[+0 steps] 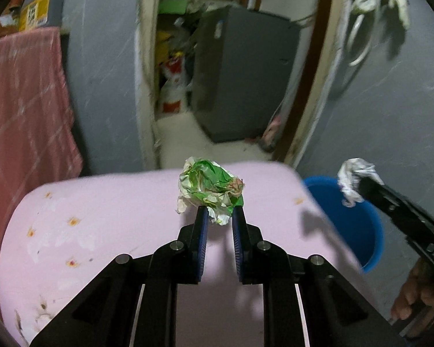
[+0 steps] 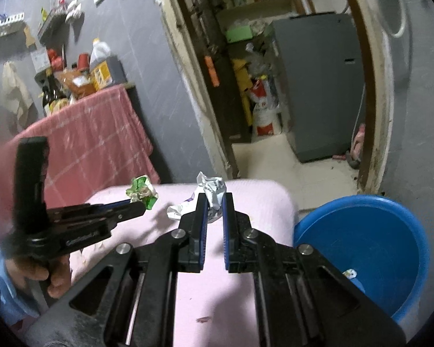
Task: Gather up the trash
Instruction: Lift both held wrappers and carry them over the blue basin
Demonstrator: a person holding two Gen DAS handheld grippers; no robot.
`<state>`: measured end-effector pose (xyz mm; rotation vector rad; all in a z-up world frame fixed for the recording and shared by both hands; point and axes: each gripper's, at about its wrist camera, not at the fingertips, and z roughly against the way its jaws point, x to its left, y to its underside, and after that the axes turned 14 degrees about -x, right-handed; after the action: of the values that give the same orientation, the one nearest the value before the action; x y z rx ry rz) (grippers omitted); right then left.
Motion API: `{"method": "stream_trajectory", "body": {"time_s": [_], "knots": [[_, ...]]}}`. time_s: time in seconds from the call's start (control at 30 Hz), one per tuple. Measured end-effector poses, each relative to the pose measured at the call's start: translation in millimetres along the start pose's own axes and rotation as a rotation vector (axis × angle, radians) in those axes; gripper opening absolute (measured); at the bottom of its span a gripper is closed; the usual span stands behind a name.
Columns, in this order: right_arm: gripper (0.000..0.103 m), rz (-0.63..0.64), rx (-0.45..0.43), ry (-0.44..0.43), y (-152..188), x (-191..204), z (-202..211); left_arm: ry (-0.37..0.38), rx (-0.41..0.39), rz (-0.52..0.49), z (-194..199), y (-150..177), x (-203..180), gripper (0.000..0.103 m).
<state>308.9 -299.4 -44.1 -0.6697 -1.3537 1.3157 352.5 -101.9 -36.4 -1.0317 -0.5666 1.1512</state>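
above the pink cloth [image 1: 101, 217], both grippers pinch crumpled paper wads (green [image 1: 209, 188], white [image 2: 212, 190]).

The left gripper [image 1: 220, 212] reaches up from the bottom centre of its own view, its blue-padded jaws pinched on a green and white crumpled wrapper [image 1: 209, 188]. The right gripper [image 2: 214, 202], likewise rising from bottom centre, is clamped on a white crumpled paper [image 2: 212, 190]. At the lower left of the right view, a hand [image 2: 53, 271] grips the left tool's handle.
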Motion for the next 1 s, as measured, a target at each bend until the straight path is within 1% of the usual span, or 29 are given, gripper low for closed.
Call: {"method": "stream_trajectory", "body": {"time_s": [0.23, 0.4, 0.67, 0.83, 1.0], "knots": [[0.01, 0.002, -0.122, 0.066, -21.6, -21.3, 31.1, 0.076, -0.116, -0.007, 11.7, -25.1, -39.0, 0.014], [0.01, -0.002, -0.172, 0.124, -32.9, -40.6, 48.4, 0.123, -0.177, -0.029, 13.6, -39.3, -69.2, 0.014], [0.01, 0.003, -0.211, 0.245, -40.0, -73.8, 70.5, 0.199, -0.214, -0.067, 9.9, -44.9, -117.8, 0.014], [0.01, -0.02, -0.231, 0.288, -39.1, -91.4, 83.7, 0.234, -0.232, -0.074, 4.3, -43.1, -145.0, 0.014], [0.011, -0.027, -0.25, 0.327, -38.7, -107.7, 95.1, 0.25, -0.235, -0.064, -8.9, -38.4, -166.1, 0.014]]}}
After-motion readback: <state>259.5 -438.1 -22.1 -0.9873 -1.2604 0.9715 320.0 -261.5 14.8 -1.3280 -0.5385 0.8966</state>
